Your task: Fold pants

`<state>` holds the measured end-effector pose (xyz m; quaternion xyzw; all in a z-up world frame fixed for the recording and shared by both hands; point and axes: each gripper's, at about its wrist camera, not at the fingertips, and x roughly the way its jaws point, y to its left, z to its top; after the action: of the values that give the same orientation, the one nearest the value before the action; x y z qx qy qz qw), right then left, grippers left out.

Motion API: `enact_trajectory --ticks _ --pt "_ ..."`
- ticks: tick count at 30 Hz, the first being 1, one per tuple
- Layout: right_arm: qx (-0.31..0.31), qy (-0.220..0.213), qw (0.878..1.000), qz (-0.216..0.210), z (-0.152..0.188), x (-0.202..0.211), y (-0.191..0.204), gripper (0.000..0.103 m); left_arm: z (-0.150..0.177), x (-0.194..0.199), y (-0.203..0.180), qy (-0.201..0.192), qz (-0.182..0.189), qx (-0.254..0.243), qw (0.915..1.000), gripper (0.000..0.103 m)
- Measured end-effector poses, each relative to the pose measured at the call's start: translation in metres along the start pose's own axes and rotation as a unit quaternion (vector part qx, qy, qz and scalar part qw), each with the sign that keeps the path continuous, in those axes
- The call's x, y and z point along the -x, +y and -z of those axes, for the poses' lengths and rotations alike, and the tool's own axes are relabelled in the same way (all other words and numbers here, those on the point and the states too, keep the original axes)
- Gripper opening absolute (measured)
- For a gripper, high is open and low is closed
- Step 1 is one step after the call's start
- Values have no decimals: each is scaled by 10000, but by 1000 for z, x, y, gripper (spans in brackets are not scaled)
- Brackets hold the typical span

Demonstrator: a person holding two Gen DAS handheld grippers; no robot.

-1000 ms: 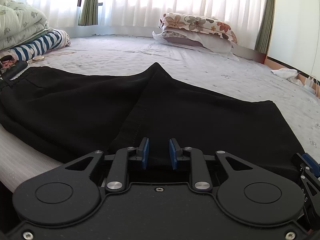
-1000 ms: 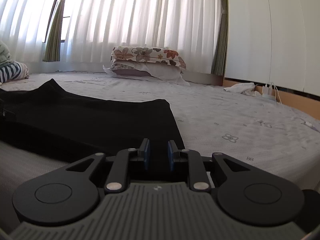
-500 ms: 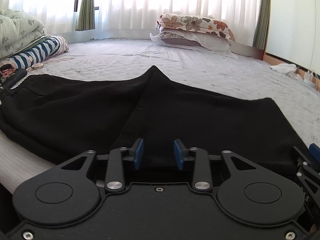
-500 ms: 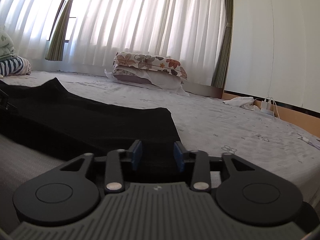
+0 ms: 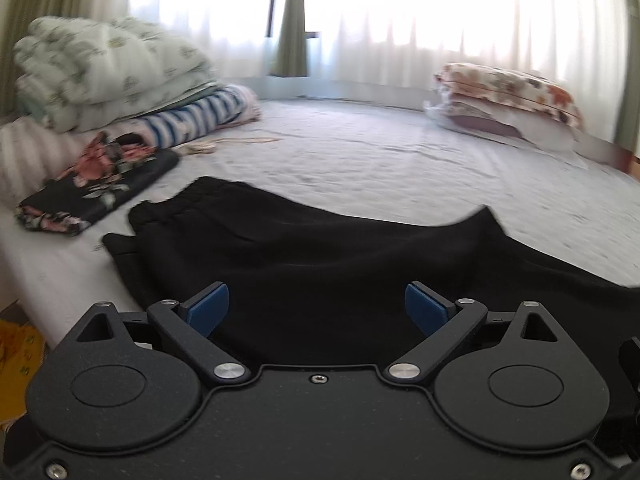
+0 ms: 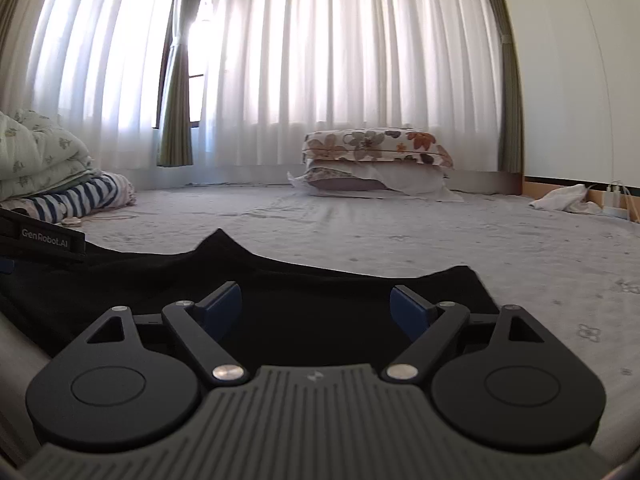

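Black pants lay flat on the bed, filling the lower half of the left wrist frame, waistband toward centre left, crotch point peaking at right of centre. Looked already halved lengthwise, one leg on the other; judged from the single leg outline, not certain. Left tongs spread wide, blue pads empty, low over the cloth near its close edge; contact with fabric not discernible. Right tongs likewise spread, nothing gripped, over the hem end, with the hem corner at right of centre of that frame. Probably one tool per end so both ends could be taken together and the cross-fold kept square. Wide opening likely for taking in both layers. Folded floral cloth at centre left, quilt stack upper left, pillows at centre: all well apart from the pants, so no snag risk judged
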<state>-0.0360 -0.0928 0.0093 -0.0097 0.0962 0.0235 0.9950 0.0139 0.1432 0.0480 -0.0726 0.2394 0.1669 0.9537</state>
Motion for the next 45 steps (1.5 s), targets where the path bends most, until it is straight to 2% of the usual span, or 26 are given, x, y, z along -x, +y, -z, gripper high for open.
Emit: enact_trajectory --ticks 7,13,16,22,29,31,34,39,44,45 --pt "159 260 9990 -325 -8 -31 52 99 -14 -36 55 89 -373 489 9981 99" --pt "586 1061 9923 -269 10 -61 77 99 -19 -66 85 78 -699 727 9949 101" --pt "627 1113 9916 -216 14 -61 80 101 -20 -77 105 91 -784 1095 9909 101" --pt "370 1312 9902 -297 13 -67 73 103 -18 -100 149 201 -705 2142 9740 102" --pt "420 1235 9911 -266 16 -66 75 103 -25 -116 164 105 -602 2500 9663 102" --pt "419 1234 9911 -267 15 -66 75 103 -26 -121 165 82 -527 2564 9651 102" --pt "418 1232 9911 -267 15 -66 75 103 -27 -129 165 74 -209 2668 9635 102" --pt "422 1228 9912 -264 15 -66 75 103 -28 -135 154 94 -323 2398 9702 101" --pt "423 1230 9912 -262 16 -66 75 103 -24 -131 161 -36 -256 2656 9638 88" --pt "424 1232 9911 -261 16 -66 75 103 -23 -129 163 -68 -249 2717 9620 81"
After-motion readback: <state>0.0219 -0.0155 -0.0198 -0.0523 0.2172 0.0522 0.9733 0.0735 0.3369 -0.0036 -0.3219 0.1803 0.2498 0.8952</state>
